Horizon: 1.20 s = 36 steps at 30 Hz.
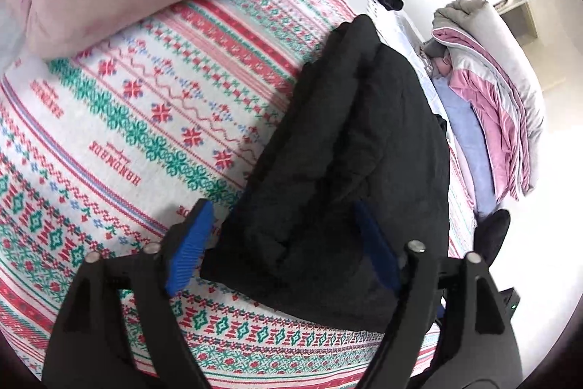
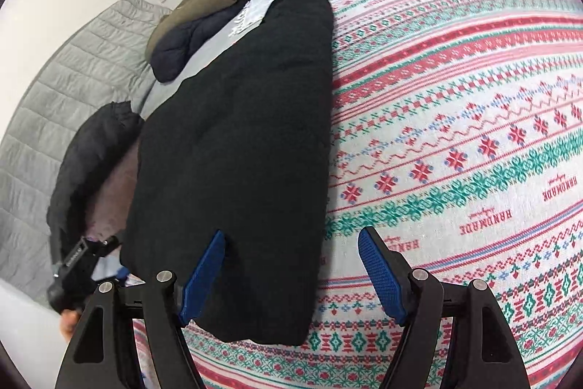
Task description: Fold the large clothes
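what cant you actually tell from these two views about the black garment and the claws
- Black garment: what kind of clothing it is. Its fabric is too dark in both views to show seams or layers.
- Left wrist view: the garment's far side, hidden by its own bulk.
- Right claw: whether its left pad touches the cloth; the angle does not show it.
- Left claw: its right pad is dark against the fabric.

Both wrist views close above the bed — opposite sides, shared folded black garment (image 1: 339, 170) (image 2: 240, 148).
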{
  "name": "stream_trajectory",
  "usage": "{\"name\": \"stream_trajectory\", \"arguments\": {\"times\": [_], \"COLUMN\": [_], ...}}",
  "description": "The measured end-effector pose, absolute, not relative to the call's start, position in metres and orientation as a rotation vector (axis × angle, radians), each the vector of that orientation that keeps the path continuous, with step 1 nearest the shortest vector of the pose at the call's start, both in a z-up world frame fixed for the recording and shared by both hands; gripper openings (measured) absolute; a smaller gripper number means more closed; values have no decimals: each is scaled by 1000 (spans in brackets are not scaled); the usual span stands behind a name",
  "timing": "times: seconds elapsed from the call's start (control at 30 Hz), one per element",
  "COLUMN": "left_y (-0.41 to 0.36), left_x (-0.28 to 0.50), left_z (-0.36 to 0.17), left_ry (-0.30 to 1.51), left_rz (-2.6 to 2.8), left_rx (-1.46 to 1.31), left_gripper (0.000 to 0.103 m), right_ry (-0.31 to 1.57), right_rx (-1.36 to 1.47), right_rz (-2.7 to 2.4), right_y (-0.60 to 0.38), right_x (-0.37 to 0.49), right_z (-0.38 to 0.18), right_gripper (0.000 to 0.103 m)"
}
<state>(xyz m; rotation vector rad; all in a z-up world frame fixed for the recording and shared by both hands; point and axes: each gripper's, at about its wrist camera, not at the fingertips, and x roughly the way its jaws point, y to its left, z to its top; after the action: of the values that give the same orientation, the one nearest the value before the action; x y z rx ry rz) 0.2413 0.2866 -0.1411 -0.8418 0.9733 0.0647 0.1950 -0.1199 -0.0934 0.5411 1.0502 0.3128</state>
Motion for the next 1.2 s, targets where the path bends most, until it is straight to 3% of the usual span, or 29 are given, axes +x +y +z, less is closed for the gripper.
{"name": "stream_trajectory", "arguments": {"times": [0.37,0.93,1.2], "left_y": [293,290,296], "left_x": [236,239,237], "left_z": [-171,-180,-182], "left_ry": [980,941,937], "left_rz": [-4,-52,-52], "left_rx": [-1026,-1088,-1148], "left_gripper": [94,96,91], "right_ry": [1080,1118,1120], "right_rx": [630,708,714], "right_rz": [344,376,371], "right_y": [-131,-134,-135], "right_x": [195,194,194], "right_z": [-103,-113,-114], "right_gripper": [77,77,77]}}
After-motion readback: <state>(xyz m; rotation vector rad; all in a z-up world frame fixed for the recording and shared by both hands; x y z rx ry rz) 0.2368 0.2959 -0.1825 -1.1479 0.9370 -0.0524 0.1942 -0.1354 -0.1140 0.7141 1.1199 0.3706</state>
